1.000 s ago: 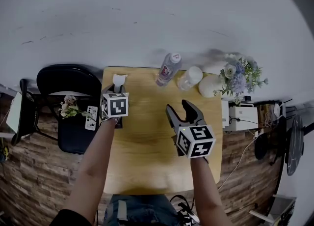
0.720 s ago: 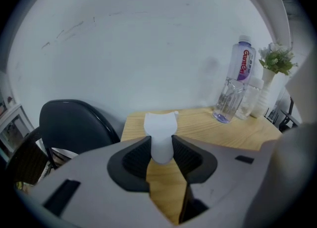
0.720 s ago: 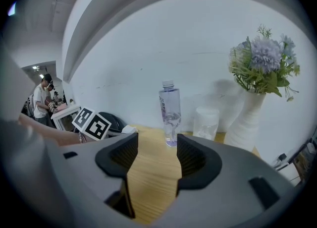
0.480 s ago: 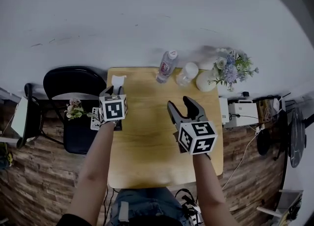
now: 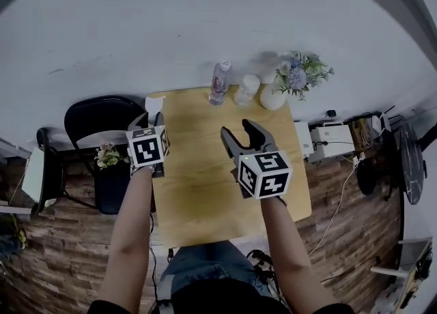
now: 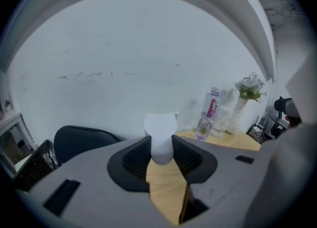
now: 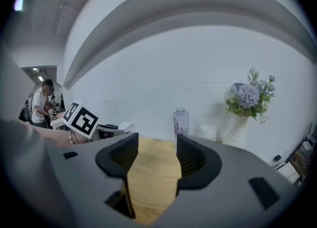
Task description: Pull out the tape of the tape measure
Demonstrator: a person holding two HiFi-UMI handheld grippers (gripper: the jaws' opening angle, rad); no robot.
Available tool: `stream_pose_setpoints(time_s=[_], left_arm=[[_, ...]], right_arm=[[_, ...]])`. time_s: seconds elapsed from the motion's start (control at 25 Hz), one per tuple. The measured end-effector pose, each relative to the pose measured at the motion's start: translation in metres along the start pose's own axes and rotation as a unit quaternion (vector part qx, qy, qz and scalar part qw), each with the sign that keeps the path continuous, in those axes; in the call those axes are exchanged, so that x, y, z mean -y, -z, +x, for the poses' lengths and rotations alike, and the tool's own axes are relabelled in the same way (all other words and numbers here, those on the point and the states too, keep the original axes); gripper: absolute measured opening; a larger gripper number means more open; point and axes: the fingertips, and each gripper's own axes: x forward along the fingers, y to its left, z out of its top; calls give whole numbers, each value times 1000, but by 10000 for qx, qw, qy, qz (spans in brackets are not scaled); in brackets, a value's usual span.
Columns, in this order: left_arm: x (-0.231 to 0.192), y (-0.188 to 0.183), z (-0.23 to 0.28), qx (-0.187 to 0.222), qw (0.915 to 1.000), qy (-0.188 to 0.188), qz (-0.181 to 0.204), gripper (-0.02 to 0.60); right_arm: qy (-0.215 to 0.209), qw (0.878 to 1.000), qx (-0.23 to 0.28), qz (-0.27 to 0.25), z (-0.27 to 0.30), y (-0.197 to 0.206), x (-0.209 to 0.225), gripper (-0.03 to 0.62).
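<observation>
My left gripper is shut on a small white tape measure, held above the table's far left corner. In the left gripper view the white case sticks up between the two dark jaws, and no pulled-out tape shows. My right gripper hangs over the middle of the wooden table with its jaws wide apart. Between them, in the right gripper view, I see only the tabletop. That view also shows the left gripper's marker cube at the left.
A water bottle, a clear jar and a white vase of flowers line the table's far edge by the wall. A black chair stands to the left, white boxes to the right. A person stands far off.
Both grippers have risen above the table, and the table looks smaller and farther away. The left gripper still holds the white case; the right stays wide apart.
</observation>
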Motion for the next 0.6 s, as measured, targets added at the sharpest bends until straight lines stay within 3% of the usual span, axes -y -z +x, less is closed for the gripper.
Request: stream_pose_setpoints(time_s=[0.6], left_arm=[[18, -35, -105, 577, 9974, 16, 433, 141]], right_arm=[[-153, 9984, 524, -168, -59, -21, -27, 249]])
